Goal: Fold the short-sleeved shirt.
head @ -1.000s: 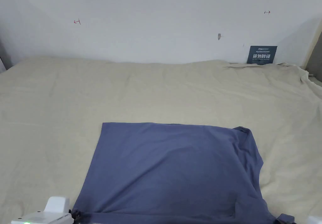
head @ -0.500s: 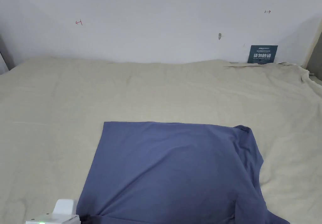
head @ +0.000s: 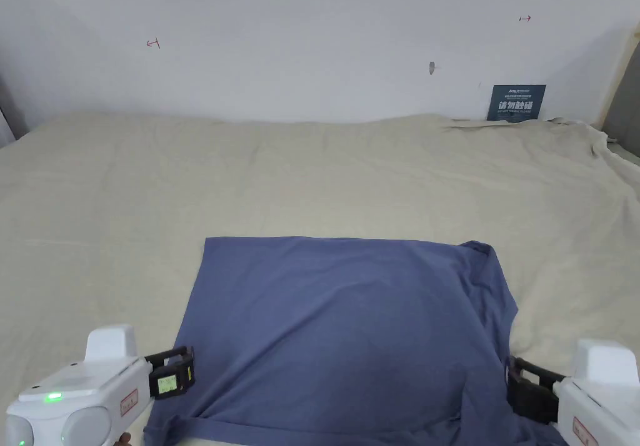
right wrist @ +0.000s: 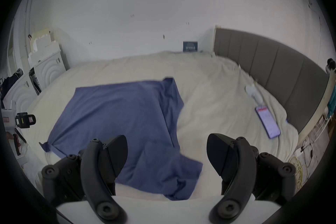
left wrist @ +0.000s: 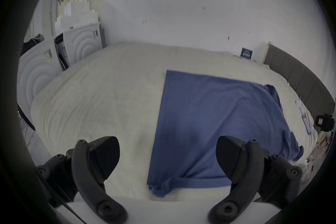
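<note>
A blue short-sleeved shirt (head: 350,334) lies on the cream bed sheet (head: 312,172), partly folded, with its far edge straight and a bunched sleeve along its right side. The shirt (left wrist: 209,122) reaches the bed's near edge, where a loose sleeve (right wrist: 181,173) hangs. My left gripper (head: 181,372) hovers off the shirt's near left edge, jaws wide apart and empty (left wrist: 168,155). At the shirt's near right side my right gripper (head: 519,385) is also open with nothing in it (right wrist: 167,153).
A phone (right wrist: 267,122) and a white object (right wrist: 253,94) lie on the sheet to the right, by the grey headboard (right wrist: 272,68). A small dark sign (head: 515,102) leans on the far wall. White cabinets (left wrist: 60,57) stand left of the bed.
Both grippers have risen into the head view at the shirt's near corners. The near edge they pinched earlier now lies loose on the sheet.
</note>
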Action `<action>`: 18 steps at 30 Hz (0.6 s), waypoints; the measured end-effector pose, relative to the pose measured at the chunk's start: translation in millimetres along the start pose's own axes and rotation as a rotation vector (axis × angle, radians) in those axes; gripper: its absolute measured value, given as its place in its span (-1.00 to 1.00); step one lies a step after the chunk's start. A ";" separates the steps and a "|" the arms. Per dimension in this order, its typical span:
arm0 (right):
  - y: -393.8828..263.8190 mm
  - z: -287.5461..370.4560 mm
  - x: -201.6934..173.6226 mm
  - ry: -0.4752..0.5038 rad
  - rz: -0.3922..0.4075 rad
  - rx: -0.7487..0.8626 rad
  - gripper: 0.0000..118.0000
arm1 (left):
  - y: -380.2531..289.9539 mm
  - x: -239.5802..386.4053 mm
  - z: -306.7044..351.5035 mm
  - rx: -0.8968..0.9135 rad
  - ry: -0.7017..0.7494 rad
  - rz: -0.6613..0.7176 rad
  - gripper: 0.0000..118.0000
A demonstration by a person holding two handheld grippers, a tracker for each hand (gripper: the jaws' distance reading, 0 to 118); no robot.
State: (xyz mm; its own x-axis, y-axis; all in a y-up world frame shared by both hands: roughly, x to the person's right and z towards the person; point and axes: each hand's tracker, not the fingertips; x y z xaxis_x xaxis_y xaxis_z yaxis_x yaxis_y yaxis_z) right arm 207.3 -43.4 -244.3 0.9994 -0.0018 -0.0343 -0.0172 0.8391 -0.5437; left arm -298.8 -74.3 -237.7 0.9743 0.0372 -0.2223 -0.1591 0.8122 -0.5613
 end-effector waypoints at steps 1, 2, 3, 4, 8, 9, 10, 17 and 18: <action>4.1 2.0 -1.2 0.004 0.013 0.024 0.56 | 2.5 2.5 1.3 0.024 0.007 -0.004 0.79; 8.2 5.9 -4.4 0.002 0.026 0.060 0.55 | 4.5 5.2 2.1 0.042 0.004 -0.009 0.70; 10.6 8.8 -6.9 -0.001 0.037 0.088 0.54 | 6.0 7.8 3.6 0.062 0.001 -0.014 0.55; 13.4 12.2 -12.1 -0.005 0.049 0.118 0.50 | 6.7 11.2 5.8 0.088 0.000 -0.024 0.33; 18.5 22.9 -30.4 -0.065 0.101 0.182 -0.92 | 5.3 23.5 15.1 0.164 0.003 -0.060 -0.74; 19.0 24.8 -33.7 -0.077 0.102 0.188 -1.00 | 4.5 24.7 17.1 0.177 -0.010 -0.067 -1.00; 18.5 25.5 -34.3 -0.069 0.095 0.197 -1.00 | 3.2 24.8 17.8 0.190 -0.043 -0.072 -1.00; 20.6 29.0 -32.7 -0.044 0.071 0.213 -1.00 | 0.2 26.4 21.2 0.107 -0.059 -0.104 -1.00; 20.8 29.6 -32.0 -0.037 0.062 0.212 -1.00 | 0.2 23.5 17.8 0.064 -0.067 -0.090 -1.00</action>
State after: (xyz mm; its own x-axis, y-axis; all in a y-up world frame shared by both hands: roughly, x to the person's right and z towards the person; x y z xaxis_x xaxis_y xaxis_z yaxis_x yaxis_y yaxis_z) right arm 175.8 -9.8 -229.7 0.9971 0.0705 -0.0292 -0.0763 0.9326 -0.3529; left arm -273.1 -62.9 -228.9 0.9930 0.0000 -0.1184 -0.0625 0.8493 -0.5242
